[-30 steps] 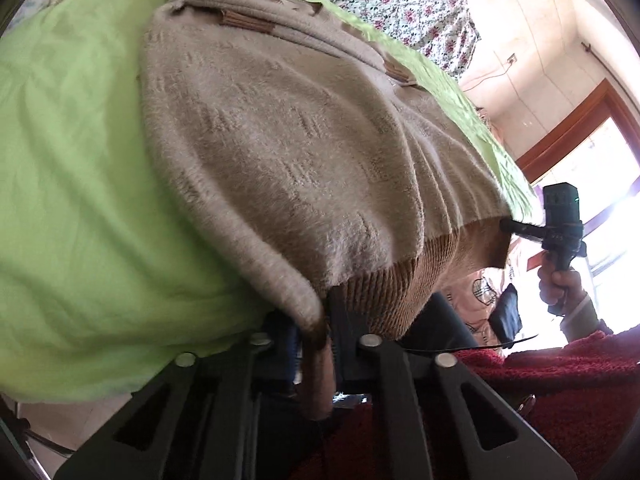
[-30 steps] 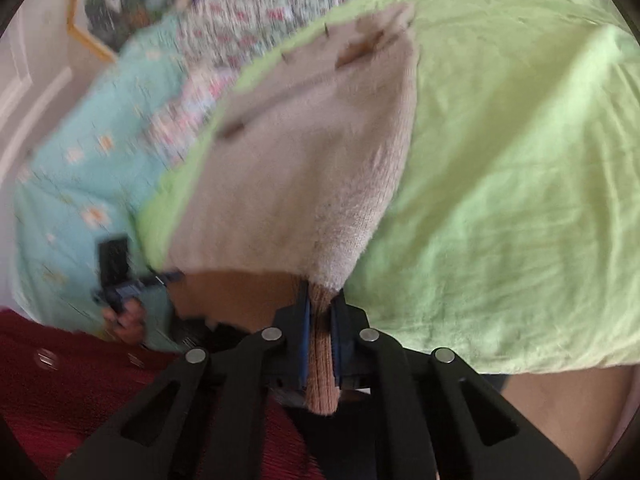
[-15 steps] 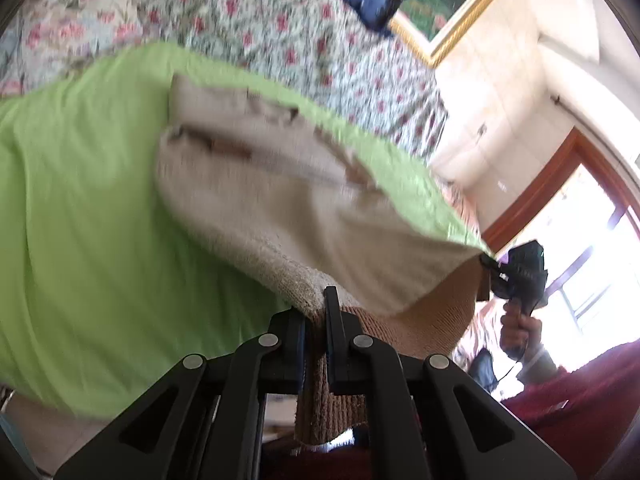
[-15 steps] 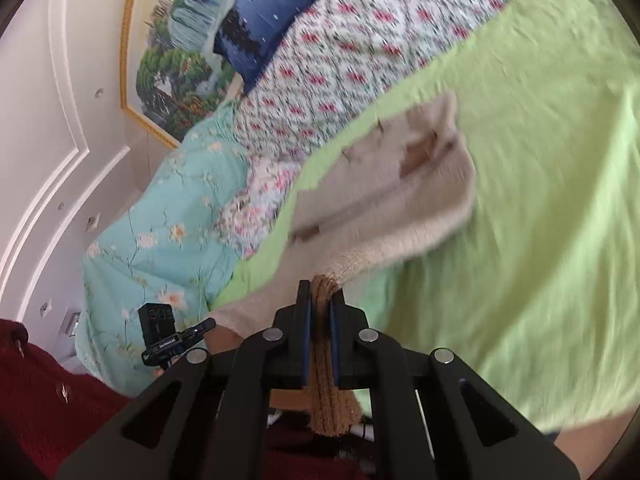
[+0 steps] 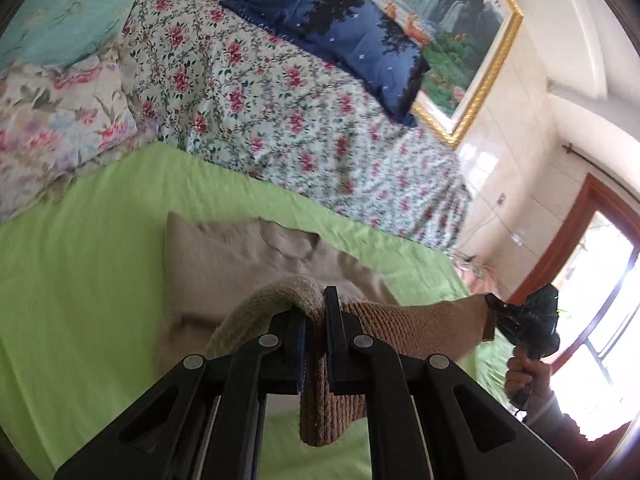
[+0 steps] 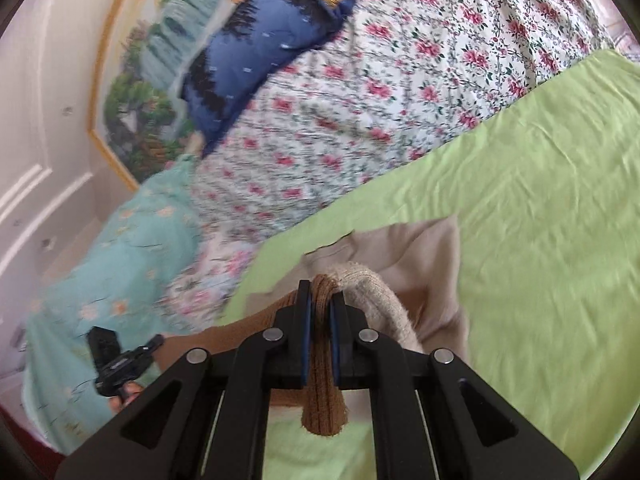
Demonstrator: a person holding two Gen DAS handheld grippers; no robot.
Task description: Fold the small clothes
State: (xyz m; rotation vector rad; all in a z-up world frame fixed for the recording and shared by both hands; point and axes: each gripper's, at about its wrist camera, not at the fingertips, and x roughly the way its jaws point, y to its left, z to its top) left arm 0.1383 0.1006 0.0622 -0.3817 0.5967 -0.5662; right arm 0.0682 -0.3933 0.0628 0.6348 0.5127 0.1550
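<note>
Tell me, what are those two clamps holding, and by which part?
Both the left gripper and right gripper pinch one beige knit sweater by its ribbed brown hem.

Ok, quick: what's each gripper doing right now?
Left gripper: shut on the beige sweater hem.
Right gripper: shut on the sweater hem too.

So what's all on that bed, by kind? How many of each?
Sweaters: 1, the beige sweater
Green sheets: 1, the green sheet under it
Floral quilts: 1, the quilt
Blue pillows: 1, the pillow
Teal blankets: 1, the blanket
Grippers: 2, left gripper and right gripper, both clamped on the sweater's hem
Total: 7
</note>
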